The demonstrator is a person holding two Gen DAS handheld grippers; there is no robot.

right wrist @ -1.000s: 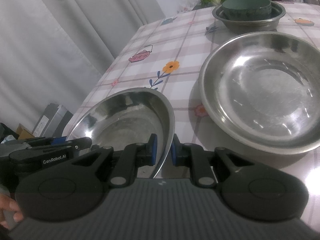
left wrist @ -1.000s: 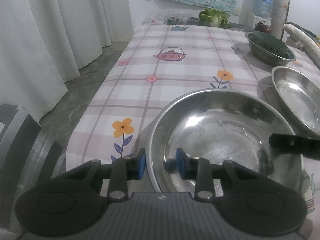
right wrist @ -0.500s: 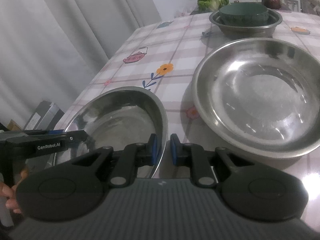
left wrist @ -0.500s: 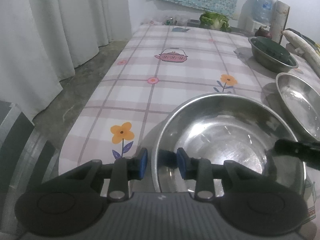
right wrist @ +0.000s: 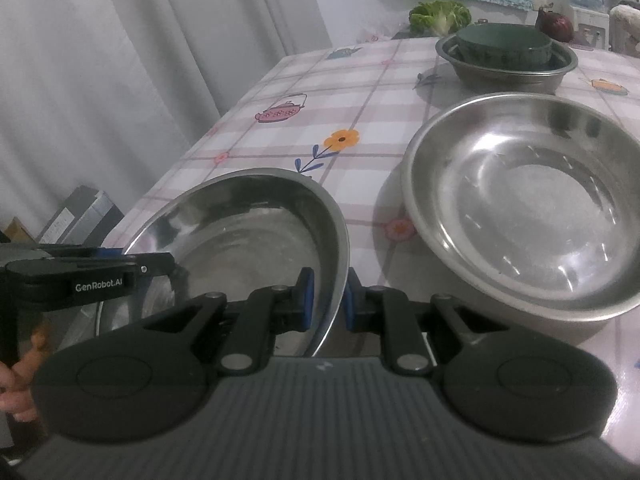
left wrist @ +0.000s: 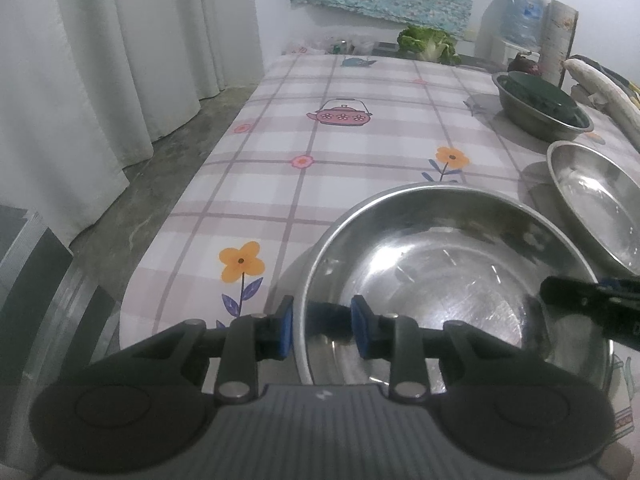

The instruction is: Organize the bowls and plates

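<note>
A steel bowl (left wrist: 452,264) sits at the near end of the table; it also shows in the right wrist view (right wrist: 248,236), tilted. My left gripper (left wrist: 322,330) straddles its near-left rim with a clear gap between the pads. My right gripper (right wrist: 327,300) is shut on the bowl's right rim. A larger steel bowl (right wrist: 524,208) lies just beyond to the right, also seen in the left wrist view (left wrist: 600,204). A dark green bowl (right wrist: 504,46) sits nested in a third steel bowl (right wrist: 508,72) farther back.
The table has a checked cloth (left wrist: 340,160) with flowers and teapots. White curtains (left wrist: 100,60) hang on the left, over a bare floor (left wrist: 168,184). A lettuce (left wrist: 428,42), a water jug (left wrist: 516,12) and a red onion (right wrist: 554,26) stand at the far end.
The steel bowl has been raised and tilted by my right gripper. Both cameras have pulled back slightly. The left gripper's pads stay around the rim with a gap.
</note>
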